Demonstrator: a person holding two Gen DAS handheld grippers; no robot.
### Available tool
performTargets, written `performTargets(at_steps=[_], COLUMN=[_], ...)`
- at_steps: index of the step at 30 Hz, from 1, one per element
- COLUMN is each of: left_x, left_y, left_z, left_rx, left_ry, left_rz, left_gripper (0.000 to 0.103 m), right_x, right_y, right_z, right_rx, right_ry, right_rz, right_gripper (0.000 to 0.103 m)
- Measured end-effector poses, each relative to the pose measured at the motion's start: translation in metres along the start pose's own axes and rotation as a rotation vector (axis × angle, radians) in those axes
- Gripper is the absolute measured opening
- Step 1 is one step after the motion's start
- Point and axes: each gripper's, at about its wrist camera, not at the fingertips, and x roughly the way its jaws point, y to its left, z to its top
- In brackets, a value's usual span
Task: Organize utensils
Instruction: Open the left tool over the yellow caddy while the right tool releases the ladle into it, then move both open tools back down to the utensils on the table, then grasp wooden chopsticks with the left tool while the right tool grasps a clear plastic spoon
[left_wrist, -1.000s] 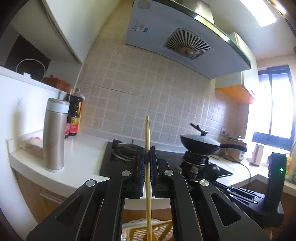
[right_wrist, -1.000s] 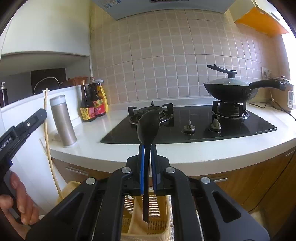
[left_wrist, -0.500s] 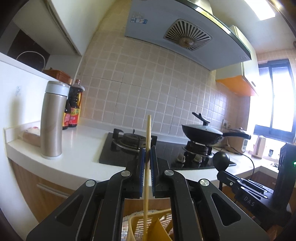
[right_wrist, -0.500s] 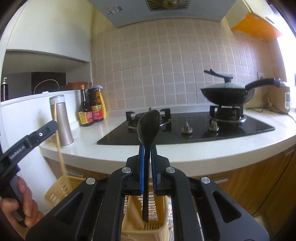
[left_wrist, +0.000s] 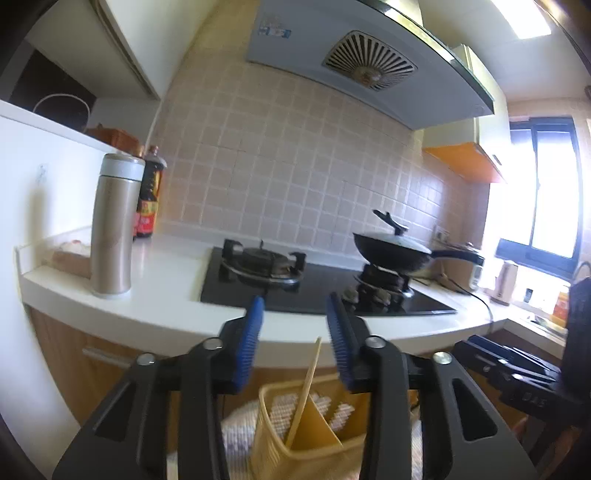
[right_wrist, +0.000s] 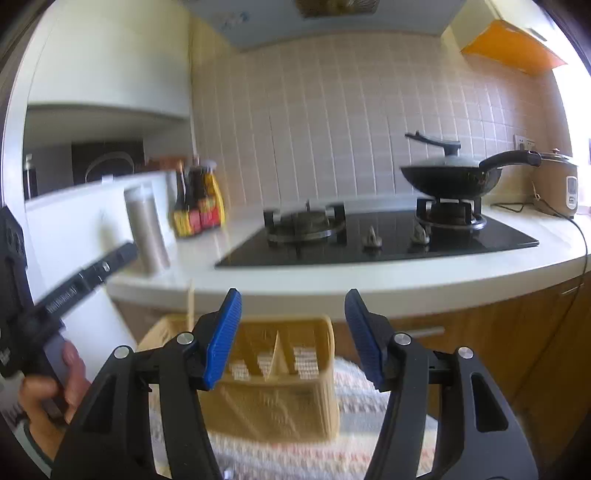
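A yellow slotted utensil basket (left_wrist: 275, 454) stands below the counter edge, under both grippers. My left gripper (left_wrist: 294, 299) hovers above it; its jaws are opening and nothing is pressed between the blue pads. A wooden chopstick (left_wrist: 304, 391) leans free in the basket's left compartment. In the right wrist view my right gripper (right_wrist: 293, 293) is over the same basket (right_wrist: 280, 402), its jaws opening with nothing between them. The chopstick (right_wrist: 191, 306) shows as a blur at the basket's left. No black spoon is visible in either view.
A white countertop (left_wrist: 170, 295) carries a steel thermos (left_wrist: 112, 225), sauce bottles (right_wrist: 197, 206), a black gas hob (right_wrist: 369, 247) and a lidded wok (right_wrist: 448, 177). A woven mat (right_wrist: 369, 384) lies under the basket. A person's hand (right_wrist: 40, 395) holds the left gripper's handle.
Both grippers went from shut to open. The left one let go of the chopstick, which now leans in the basket. The right one let go of the black spoon, now out of view.
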Motion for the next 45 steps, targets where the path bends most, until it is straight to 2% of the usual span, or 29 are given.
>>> performTargets(at_steps=[3,6,11,15,17,20,22,26,30,34,45], left_x=[-0.018,-0.033,-0.045,-0.038,-0.029,-0.020,-0.017,-0.015,-0.008,-0.003,-0.006], left_y=[0.001,0.001,0.004,0.010,0.010,0.009,0.008,0.011,0.017,0.018,-0.011], left_z=[0.005,0.008,-0.006,-0.040,-0.066,-0.103,-0.124,-0.144,-0.153,-0.165,-0.171], left_rx=[-0.014,-0.021,-0.028,-0.047,-0.037,0.016,0.041,0.080,0.075,0.095,0.275], left_ry=[0.044,0.120,0.291,0.500,0.624,0.762,0.833,0.893,0.933,0.978,0.979], left_rz=[-0.027,-0.045,-0.043,-0.064,-0.073,-0.068,-0.073,-0.059,-0.064,-0.070,-0.007], left_gripper=[0.045,0.047,0.047,0.045,0.045,0.038,0.032,0.025,0.024,0.022,0.024], right_x=[-0.014,-0.022,-0.027,-0.022,-0.015,-0.004,0.001,0.016,0.026,0.031,0.048], right_y=[0.006,0.010,0.014,0.016,0.016,0.017,0.016,0.015,0.016,0.018,0.033], right_z=[0.000,-0.004,-0.020,-0.043,-0.056,-0.077,-0.089,-0.112,-0.127,-0.134,-0.146], right_rx=[-0.033,-0.049,-0.035,-0.017,-0.002,0.018,0.028,0.065,0.091,0.096,0.053], right_ry=[0.075,0.163,0.345,0.497,0.586,0.699,0.751,0.856,0.920,0.941,0.966], right_rz=[-0.007,-0.018,-0.015,-0.005,0.012,0.033,0.049,0.069,0.058,0.074,0.064], right_gripper=[0.055,0.055,0.055,0.054,0.046,0.038,0.036,0.031,0.025,0.021,0.021])
